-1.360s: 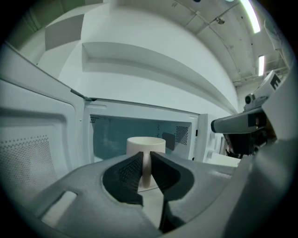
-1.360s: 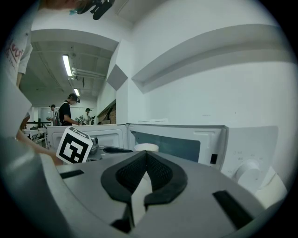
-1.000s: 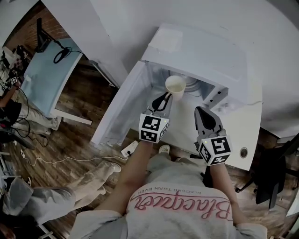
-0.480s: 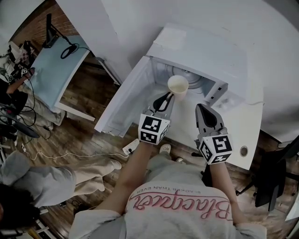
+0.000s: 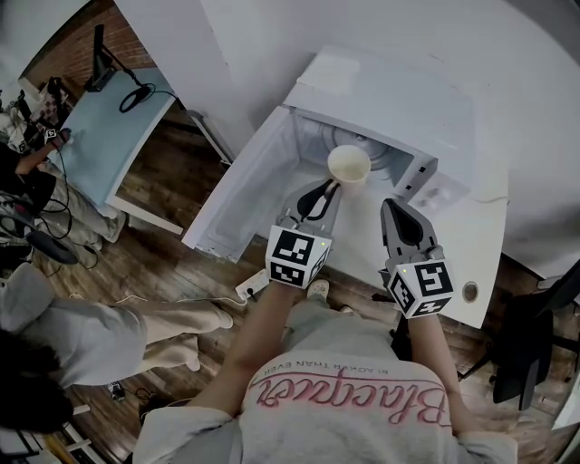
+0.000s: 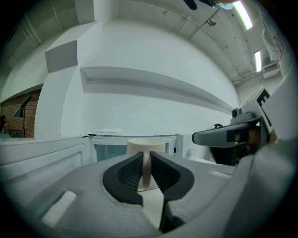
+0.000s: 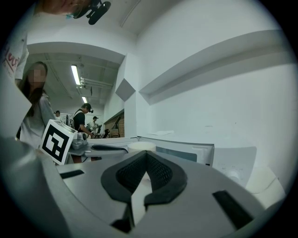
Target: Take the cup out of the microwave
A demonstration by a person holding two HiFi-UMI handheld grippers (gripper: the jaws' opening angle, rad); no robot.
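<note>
Beside cup [image 5: 348, 166], open microwave door [image 5: 243, 192].

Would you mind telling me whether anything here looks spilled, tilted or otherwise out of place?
Nothing stands out. The cup is upright in the left gripper, clamped by its handle, with no spill visible. The microwave door is open, and the right gripper is shut and empty.

Long ceiling lamps [image 6: 243, 14] give bright, even light. Colours look pale, and both gripper views bend round at dark edges.
</note>
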